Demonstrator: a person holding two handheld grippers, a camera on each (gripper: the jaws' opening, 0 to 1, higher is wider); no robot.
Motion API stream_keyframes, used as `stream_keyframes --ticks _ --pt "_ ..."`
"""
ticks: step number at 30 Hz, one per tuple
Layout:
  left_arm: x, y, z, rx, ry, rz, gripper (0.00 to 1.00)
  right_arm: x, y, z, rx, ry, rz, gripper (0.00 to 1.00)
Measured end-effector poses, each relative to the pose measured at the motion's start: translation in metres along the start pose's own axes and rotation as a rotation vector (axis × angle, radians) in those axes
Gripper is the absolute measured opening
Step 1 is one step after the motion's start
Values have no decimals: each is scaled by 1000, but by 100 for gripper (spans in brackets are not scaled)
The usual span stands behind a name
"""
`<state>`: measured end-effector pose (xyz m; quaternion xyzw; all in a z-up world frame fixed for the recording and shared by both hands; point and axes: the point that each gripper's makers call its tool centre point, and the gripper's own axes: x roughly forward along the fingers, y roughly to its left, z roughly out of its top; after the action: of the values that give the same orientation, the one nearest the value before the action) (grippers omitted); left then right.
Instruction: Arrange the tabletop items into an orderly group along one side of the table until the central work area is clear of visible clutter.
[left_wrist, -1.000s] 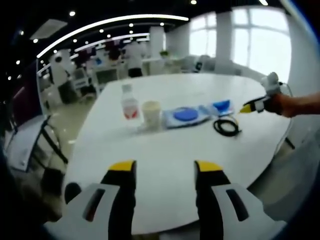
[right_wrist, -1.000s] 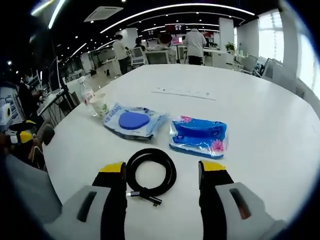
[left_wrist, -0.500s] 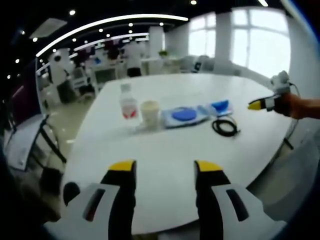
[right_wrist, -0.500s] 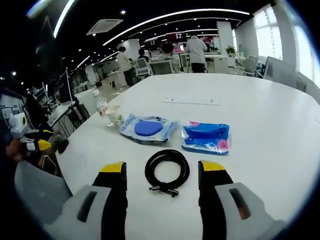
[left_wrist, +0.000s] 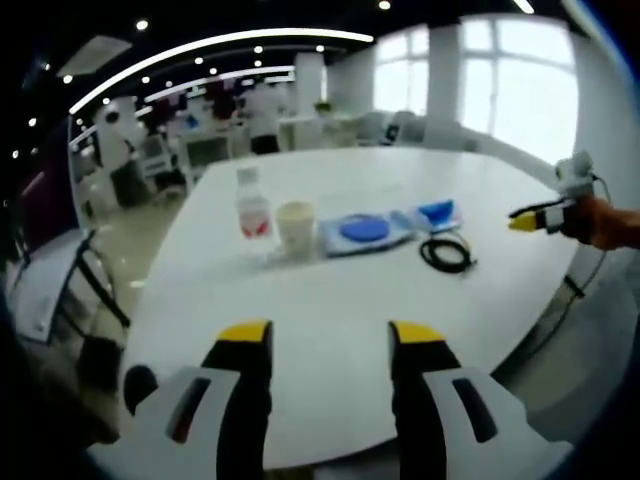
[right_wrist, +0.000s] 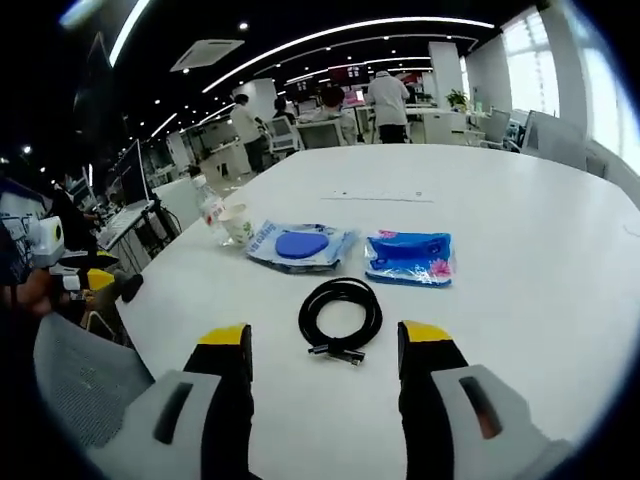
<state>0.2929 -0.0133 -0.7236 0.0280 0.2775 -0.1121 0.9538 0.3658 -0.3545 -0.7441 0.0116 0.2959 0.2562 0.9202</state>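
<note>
On the white table (left_wrist: 330, 300) a water bottle (left_wrist: 252, 205), a paper cup (left_wrist: 296, 226), a packet with a blue disc (left_wrist: 365, 231), a blue packet (left_wrist: 440, 212) and a coiled black cable (left_wrist: 447, 252) lie in a row. My left gripper (left_wrist: 320, 340) stands open over the near table edge, well short of them. My right gripper (right_wrist: 325, 345) is open just behind the cable (right_wrist: 341, 314), with the blue packet (right_wrist: 410, 257), the disc packet (right_wrist: 300, 244), the cup (right_wrist: 237, 225) and the bottle (right_wrist: 211, 208) beyond. The right gripper (left_wrist: 545, 213) also appears at the table's right edge.
A white power strip (right_wrist: 380, 196) lies farther back on the table (right_wrist: 520, 250). A grey chair back (right_wrist: 75, 385) stands at the lower left of the right gripper view. Desks, chairs and people fill the office behind. A dark chair (left_wrist: 95, 290) stands left of the table.
Both views have pulled back a little from the table items. The right gripper has drawn away from the cable toward the table's edge. The objects have not moved.
</note>
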Motion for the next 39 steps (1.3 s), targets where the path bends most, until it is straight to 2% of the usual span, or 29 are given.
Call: stream_keyframes --ticks 12,16,22,31,39 --pt "1 -5 0 -3 -4 -29 45 -14 26 -20 -38 -2 -4 61" --pt "1 -6 -1 0 1 -32 46 -11 24 -14 -72 -1 -7 63" --pt "1 -5 -1 -6 0 -31 47 -11 18 -19 -78 10 -17 65" --pt "0 -4 0 -28 -10 -36 50 -20 12 -16 -65 -21 -41 68" --pt "1 -4 0 -47 -11 -43 52 -23 12 -19 -66 -18 -56 70"
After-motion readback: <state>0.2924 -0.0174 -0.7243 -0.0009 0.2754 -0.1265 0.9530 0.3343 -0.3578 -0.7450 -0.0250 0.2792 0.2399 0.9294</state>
